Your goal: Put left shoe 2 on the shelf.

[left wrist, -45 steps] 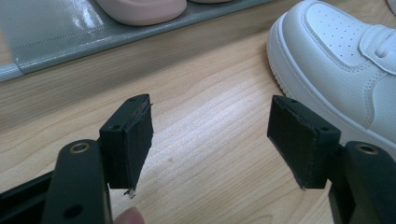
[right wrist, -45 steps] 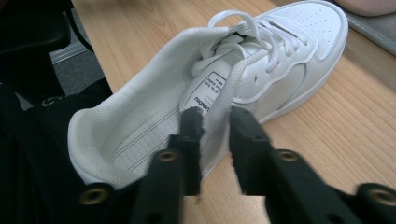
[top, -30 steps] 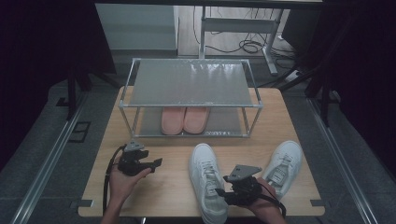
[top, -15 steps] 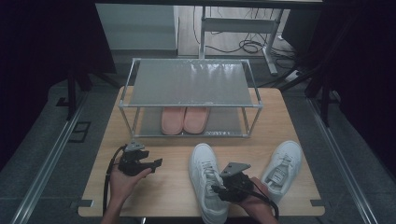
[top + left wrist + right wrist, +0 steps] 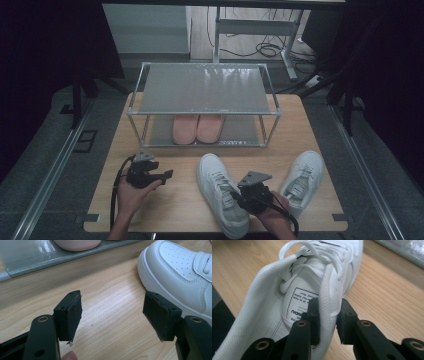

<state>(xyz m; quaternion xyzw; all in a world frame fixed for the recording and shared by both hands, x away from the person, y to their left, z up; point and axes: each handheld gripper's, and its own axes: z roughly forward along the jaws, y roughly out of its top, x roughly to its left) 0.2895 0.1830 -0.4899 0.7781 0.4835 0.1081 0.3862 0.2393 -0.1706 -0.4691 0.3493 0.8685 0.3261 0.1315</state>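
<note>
Two white sneakers lie on the wooden table [image 5: 175, 210]: one in the middle [image 5: 216, 177], one at the right [image 5: 305, 177]. My right gripper [image 5: 235, 197] sits at the heel end of the middle sneaker. In the right gripper view its jaws have just been closing, and the right gripper [image 5: 328, 315] is shut on the sneaker's padded collar wall [image 5: 325, 287], one pad inside the shoe and one outside. My left gripper [image 5: 167, 175] rests at the front left, open; in the left gripper view the left gripper [image 5: 112, 315] has only bare wood between its pads, and the sneaker's toe [image 5: 180, 272] lies to the right.
A metal two-level rack [image 5: 205, 87] stands at the back of the table. A pair of pink slippers [image 5: 197, 127] sits on its lower shelf [image 5: 25, 257]. Bare wood lies between the rack's front and my hands. Dark floor surrounds the table.
My right gripper has shifted left onto the middle sneaker's heel opening and its jaws have closed on the collar. The left gripper and both shoes have stayed put.
</note>
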